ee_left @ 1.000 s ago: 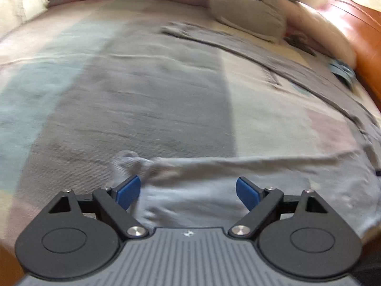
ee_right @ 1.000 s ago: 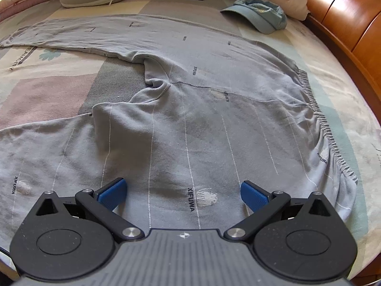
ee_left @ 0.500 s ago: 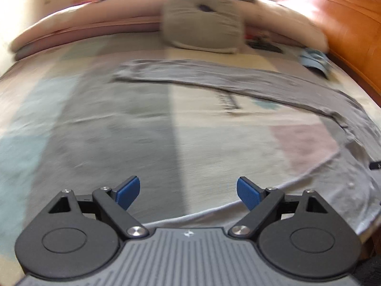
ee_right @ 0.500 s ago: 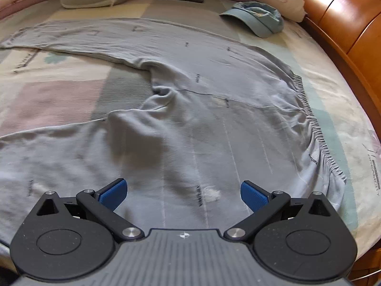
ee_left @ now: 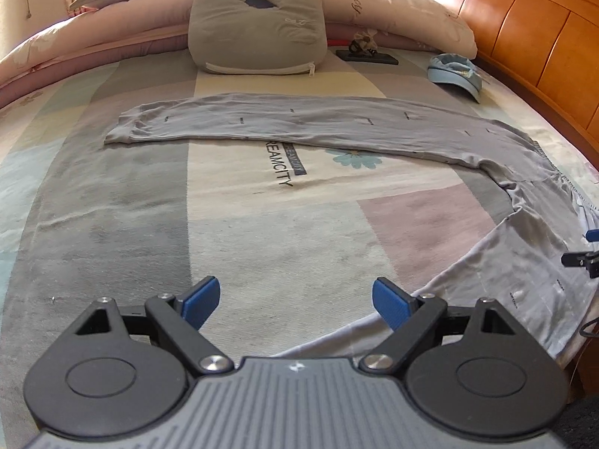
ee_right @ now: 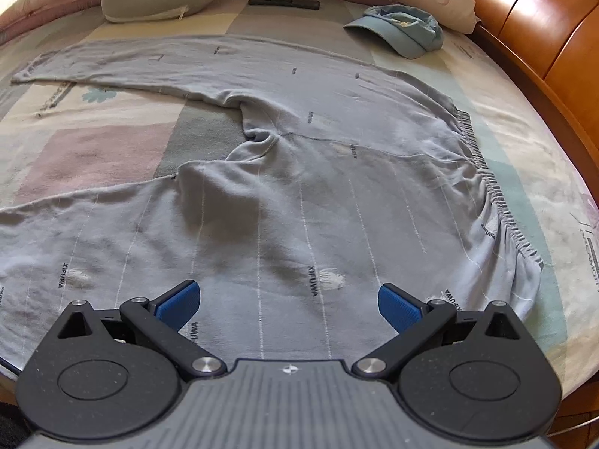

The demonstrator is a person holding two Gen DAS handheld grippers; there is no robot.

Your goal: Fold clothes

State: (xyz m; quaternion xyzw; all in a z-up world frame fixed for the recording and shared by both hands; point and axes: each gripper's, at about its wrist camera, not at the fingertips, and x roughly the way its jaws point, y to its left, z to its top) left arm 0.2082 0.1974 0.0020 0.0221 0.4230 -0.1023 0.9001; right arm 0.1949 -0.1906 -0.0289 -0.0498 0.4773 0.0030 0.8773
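Two grippers are in my hands, both with jaws spread wide and gripping nothing: my left gripper (ee_left: 295,303) hangs over bare pastel patchwork bedspread (ee_left: 262,224), my right gripper (ee_right: 286,305) over the seat of the light grey cotton trousers (ee_right: 299,194). Those trousers lie flat on the bed, legs splayed apart, elastic waistband toward the orange wooden headboard (ee_right: 543,37). No container is in view. Only my left view shows the grey cat-face cushion (ee_left: 258,26) whole; only my right view shows the waistband gathers clearly. A pale blue cap (ee_right: 402,33) lies beyond.
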